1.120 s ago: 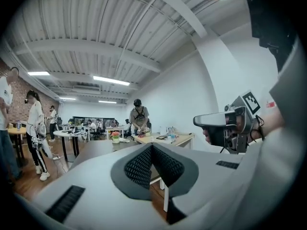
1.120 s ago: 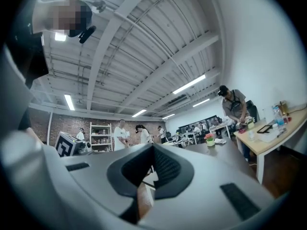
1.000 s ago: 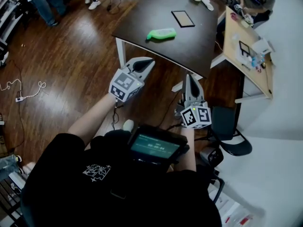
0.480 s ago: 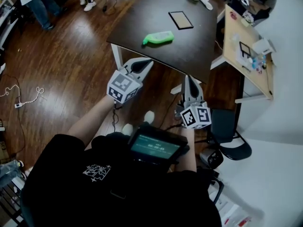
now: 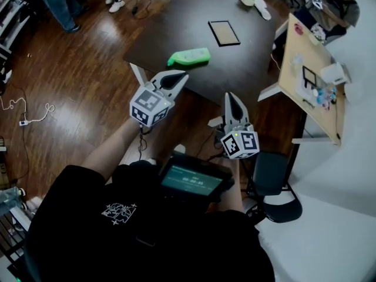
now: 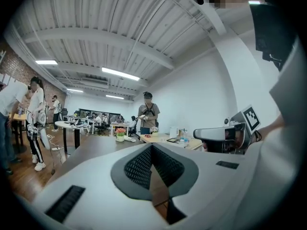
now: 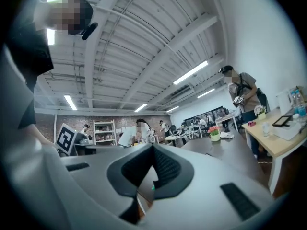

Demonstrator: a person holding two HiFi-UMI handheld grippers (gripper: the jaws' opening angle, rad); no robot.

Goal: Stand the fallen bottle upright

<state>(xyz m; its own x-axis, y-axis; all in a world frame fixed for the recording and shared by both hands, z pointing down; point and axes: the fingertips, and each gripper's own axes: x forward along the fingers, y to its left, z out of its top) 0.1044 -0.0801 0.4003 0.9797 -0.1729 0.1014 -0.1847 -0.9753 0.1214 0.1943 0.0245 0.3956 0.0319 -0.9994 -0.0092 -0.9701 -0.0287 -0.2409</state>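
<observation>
Bottle [image 5: 189, 56]: green, lying on its side on the dark table [image 5: 235, 69], at 12 o'clock from the left gripper [image 5: 181, 76]; cap end indistinct, possibly leftward. Left gripper: held level, jaws pressed together, empty, hiding the table's near edge. Right gripper [image 5: 233, 97]: level, jaws together, empty.

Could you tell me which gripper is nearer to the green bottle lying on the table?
Left. The left gripper is just short of the bottle, by the near edge of the table; the right gripper is farther back, off to its right.
</observation>
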